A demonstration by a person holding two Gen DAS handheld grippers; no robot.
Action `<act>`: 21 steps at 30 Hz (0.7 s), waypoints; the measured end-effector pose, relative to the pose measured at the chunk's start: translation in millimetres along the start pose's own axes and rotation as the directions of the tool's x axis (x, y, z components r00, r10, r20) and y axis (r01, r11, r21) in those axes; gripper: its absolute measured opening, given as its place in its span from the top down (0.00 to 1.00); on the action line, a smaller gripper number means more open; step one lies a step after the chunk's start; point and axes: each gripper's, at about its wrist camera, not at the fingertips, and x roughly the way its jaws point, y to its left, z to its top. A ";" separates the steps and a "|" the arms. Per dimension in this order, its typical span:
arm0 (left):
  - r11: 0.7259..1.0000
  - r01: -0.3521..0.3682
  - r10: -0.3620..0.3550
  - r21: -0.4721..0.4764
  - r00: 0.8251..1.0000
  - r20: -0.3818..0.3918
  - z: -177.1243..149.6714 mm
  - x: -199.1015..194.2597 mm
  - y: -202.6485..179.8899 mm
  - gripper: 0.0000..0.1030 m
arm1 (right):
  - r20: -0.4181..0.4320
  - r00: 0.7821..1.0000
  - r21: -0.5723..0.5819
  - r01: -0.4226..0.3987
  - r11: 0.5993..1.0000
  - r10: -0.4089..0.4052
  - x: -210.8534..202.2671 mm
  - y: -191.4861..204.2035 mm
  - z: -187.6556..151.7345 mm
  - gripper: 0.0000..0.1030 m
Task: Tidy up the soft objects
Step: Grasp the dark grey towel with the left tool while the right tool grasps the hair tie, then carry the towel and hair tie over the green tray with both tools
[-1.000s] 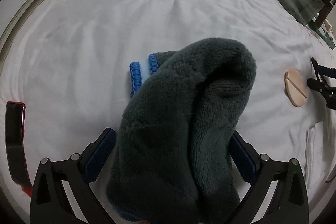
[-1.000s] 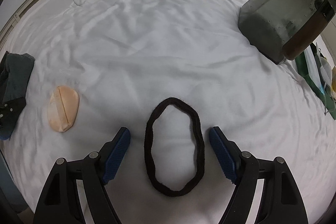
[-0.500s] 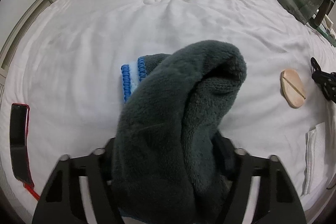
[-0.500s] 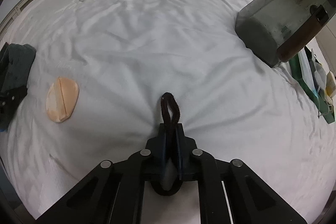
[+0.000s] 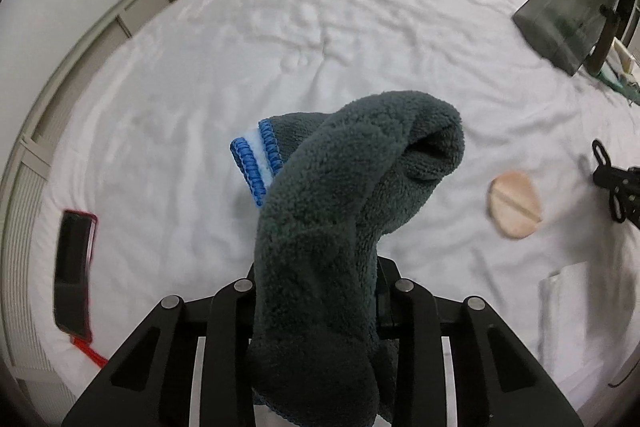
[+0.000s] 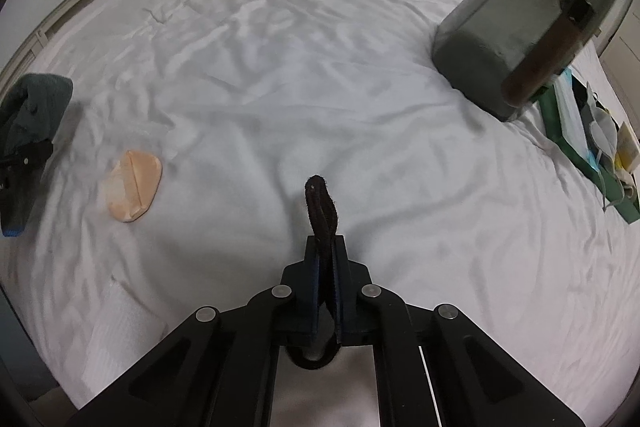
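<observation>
— So, what is each tool doing?

— Left gripper (image 5: 320, 279) has its jaws drawn in tight on a dark grey fleece sock (image 5: 340, 211). The sock stands up out of the jaws and folds over at the top, and its blue-and-white cuff (image 5: 256, 163) sticks out to the left. Right gripper (image 6: 325, 247) is pinched fully together on a dark brown hair band (image 6: 320, 211); the band is squeezed flat into a narrow strip that pokes up past the fingertips, with its lower loop hanging behind them.

— Any containers?

— One dark translucent bin (image 6: 520, 27) with a brown handle sits on the white bed cover (image 6: 300, 67) at the far right. Its walls are too murky to tell what it holds. Beside it at the bed's edge lies a green tray (image 6: 560, 123) with face masks and small packets in it.

— And the rest?

— A peach round powder puff (image 6: 134, 187) lies on the cover between the two grippers, touching neither. A phone in a red case (image 5: 74, 263) lies to the far left.

— Poses?

— Both tools point forward over the bed, tilted downward, each lifted above the cover.
</observation>
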 end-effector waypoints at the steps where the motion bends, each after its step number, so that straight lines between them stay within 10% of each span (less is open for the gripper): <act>1: 1.000 0.005 -0.005 -0.005 1.000 0.002 3.3 -4.3 0.3 0.74 | 0.004 1.000 0.009 -0.010 1.000 0.010 -3.9 -3.3 -0.6 0.96; 11: 0.999 0.031 -0.030 -0.014 0.999 0.025 21.1 -52.2 -43.9 0.74 | 0.066 0.996 0.088 -0.072 0.994 0.066 -60.5 -60.3 -15.9 0.96; 21: 0.982 0.180 -0.176 0.062 0.982 -0.062 11.4 -99.6 -176.7 0.74 | 0.059 0.998 0.160 -0.036 0.986 0.027 -113.2 -148.8 -53.5 0.96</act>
